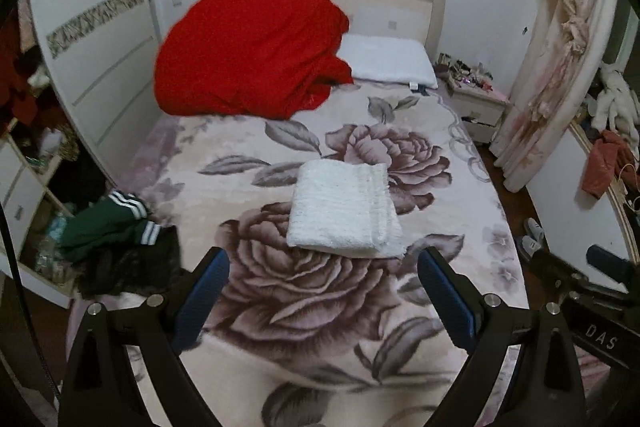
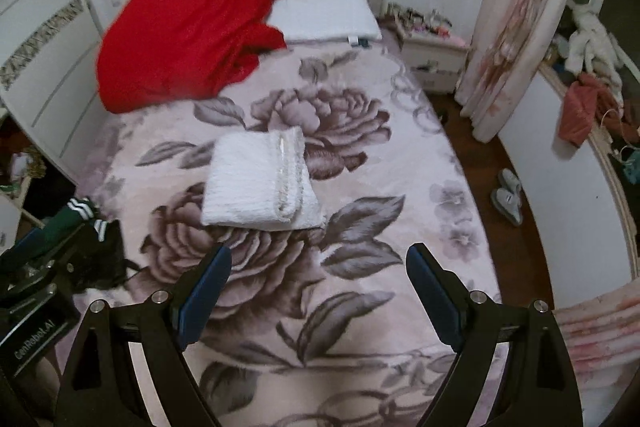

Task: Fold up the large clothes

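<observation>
A white knitted garment (image 1: 345, 211) lies folded into a neat rectangle in the middle of the floral bedspread (image 1: 320, 307); it also shows in the right wrist view (image 2: 258, 181). My left gripper (image 1: 323, 259) is open and empty, held above the bed just short of the garment's near edge. My right gripper (image 2: 319, 255) is open and empty, a little nearer than the garment and to its right. A green garment with white stripes (image 1: 108, 223) lies on dark clothes (image 1: 128, 267) at the bed's left edge, also in the right wrist view (image 2: 76, 215).
A red quilt (image 1: 252, 55) is bunched at the head of the bed beside a white pillow (image 1: 390, 63). A nightstand (image 1: 476, 103) with clutter stands right of the bed. Slippers (image 2: 508, 195) lie on the wood floor. A wardrobe (image 1: 92, 47) stands left, curtains (image 1: 552, 67) right.
</observation>
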{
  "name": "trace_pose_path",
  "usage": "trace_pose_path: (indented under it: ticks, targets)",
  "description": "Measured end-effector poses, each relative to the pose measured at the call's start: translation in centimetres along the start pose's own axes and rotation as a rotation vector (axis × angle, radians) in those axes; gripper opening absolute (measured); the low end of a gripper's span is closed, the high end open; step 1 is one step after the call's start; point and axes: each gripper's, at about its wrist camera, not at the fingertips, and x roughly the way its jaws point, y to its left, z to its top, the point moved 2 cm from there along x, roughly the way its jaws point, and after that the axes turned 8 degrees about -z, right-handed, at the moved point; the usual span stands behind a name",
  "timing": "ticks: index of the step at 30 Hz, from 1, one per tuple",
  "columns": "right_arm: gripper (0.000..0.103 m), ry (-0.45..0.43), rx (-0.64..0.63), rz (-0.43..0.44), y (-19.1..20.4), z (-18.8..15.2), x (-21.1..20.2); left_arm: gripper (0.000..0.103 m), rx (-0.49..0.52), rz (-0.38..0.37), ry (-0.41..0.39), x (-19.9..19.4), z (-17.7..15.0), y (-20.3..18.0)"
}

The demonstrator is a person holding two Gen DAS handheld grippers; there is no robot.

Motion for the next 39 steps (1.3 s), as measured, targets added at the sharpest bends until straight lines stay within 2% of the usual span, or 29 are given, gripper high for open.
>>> trace_pose_path:
  ticks: [7, 14, 24, 39]
  targets:
    - [0.091, -0.123, -0.009, 0.016, -3.2, -1.8, -11.9, 0.096, 0.007, 0.039, -0.072, -8.9, -0.9, -2.0]
    - [0.091, -0.192, -0.01, 0.016, -5.5, -3.5, -18.6, 0.096, -0.001, 0.038, -0.107, -13.0, -2.3, -3.4]
    - [0.091, -0.222, -0.012, -0.011, -7.7, -5.0, -22.1, 0.096, 0.015, 0.051, -0.159, -16.1, -3.6, -4.6]
    - [0.091, -0.255, -0.026, 0.009, -8.7, -4.8, -22.7, 0.096, 0.0, 0.096, -0.181, -17.2, -4.5, -4.9]
